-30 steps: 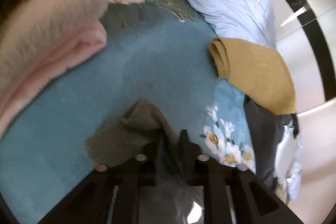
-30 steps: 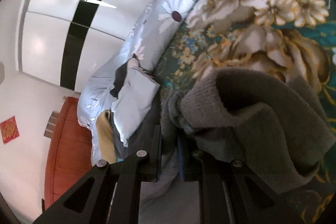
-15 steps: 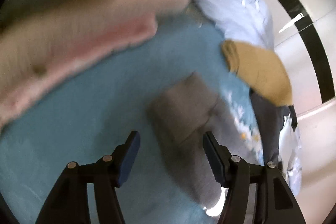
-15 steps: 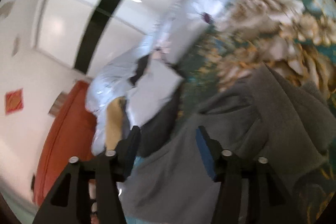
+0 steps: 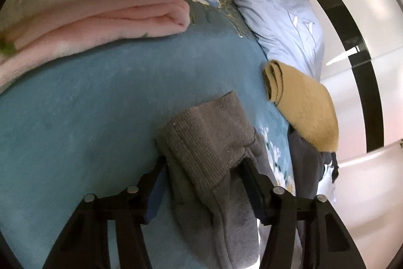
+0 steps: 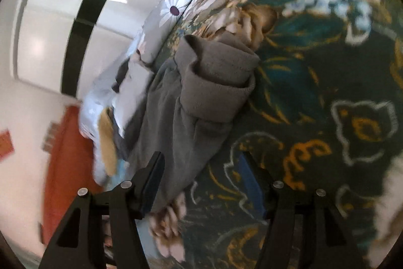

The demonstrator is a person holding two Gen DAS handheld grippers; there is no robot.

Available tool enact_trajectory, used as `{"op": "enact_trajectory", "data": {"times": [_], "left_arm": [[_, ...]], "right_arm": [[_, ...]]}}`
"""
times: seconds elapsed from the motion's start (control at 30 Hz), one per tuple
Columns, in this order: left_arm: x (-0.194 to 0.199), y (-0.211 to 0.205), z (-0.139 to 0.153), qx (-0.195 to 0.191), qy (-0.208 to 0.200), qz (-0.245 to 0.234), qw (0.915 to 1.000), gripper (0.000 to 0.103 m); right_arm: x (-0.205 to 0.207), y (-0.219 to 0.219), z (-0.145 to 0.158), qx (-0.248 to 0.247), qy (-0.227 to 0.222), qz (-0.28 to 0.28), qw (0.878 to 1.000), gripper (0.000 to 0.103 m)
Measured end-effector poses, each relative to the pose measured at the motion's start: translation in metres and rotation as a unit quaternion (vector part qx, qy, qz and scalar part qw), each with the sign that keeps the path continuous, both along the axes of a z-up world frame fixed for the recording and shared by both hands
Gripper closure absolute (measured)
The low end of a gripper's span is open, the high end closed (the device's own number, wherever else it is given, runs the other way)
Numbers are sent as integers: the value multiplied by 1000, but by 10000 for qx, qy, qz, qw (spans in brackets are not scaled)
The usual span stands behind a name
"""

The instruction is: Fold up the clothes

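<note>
A: Left black two-finger gripper (image 5: 202, 169)?

B: I've got it with jaws spread wide, nothing clamped. Blue pads (image 5: 153, 196) face inward, fingers pointing forward and down.

A: Right black two-finger gripper (image 6: 201, 169)?

B: Same from my end: jaws wide apart, gripping nothing, blue pad (image 6: 248, 178) showing on the right finger. View's slightly blurred. I can't see hands or sleeves in either wrist view.
</note>
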State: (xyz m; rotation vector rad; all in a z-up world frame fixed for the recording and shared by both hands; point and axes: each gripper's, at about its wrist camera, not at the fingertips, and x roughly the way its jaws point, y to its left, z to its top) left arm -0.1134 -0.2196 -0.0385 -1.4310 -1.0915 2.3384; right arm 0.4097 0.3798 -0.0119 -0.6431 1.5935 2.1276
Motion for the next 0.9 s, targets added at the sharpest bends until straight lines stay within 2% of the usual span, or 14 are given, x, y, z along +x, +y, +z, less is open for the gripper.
{"op": "enact_trajectory", "data": {"times": [0.13, 0.23, 0.3, 0.33, 0.43, 0.47, 0.57, 0.7, 0.73, 0.8, 0.9], "left_arm": [[-3, 0, 2, -14, -58, 162, 9999, 56], [-2, 1, 0, 19, -98, 236, 9997, 74], [0, 2, 3, 51, -106, 266, 9996, 80], [2, 2, 6, 38, -97, 294, 9995, 81], [9, 1, 28, 125, 135, 274, 9995, 83], [15, -1, 41, 204, 278, 202, 9992, 83], [34, -10, 79, 441, 705, -13, 9965, 83], [59, -22, 130, 755, 1272, -300, 9885, 83], [70, -30, 135, 711, 1380, -348, 9873, 83], [94, -49, 128, 550, 1398, -340, 9881, 83], [115, -72, 81, 231, 845, -258, 9958, 83]], "right_arm": [[-18, 17, -12, -133, 340, -357, 9987, 40], [-31, 28, -17, -146, 340, -664, 9971, 39], [-39, 31, -14, -29, 287, -765, 9966, 38], [-44, 33, -11, 55, 204, -799, 9966, 45], [-59, 36, 1, 363, -361, -764, 9958, 86], [-62, 38, 6, 419, -430, -763, 9953, 88], [-63, 40, 36, 757, -196, -699, 9945, 91], [-47, 23, 90, 1345, 350, -402, 9895, 92], [-40, 17, 101, 1487, 494, -331, 9871, 92], [-18, 8, 102, 1617, 516, -291, 9851, 92], [10, 0, 87, 1614, 360, -273, 9859, 92]]}}
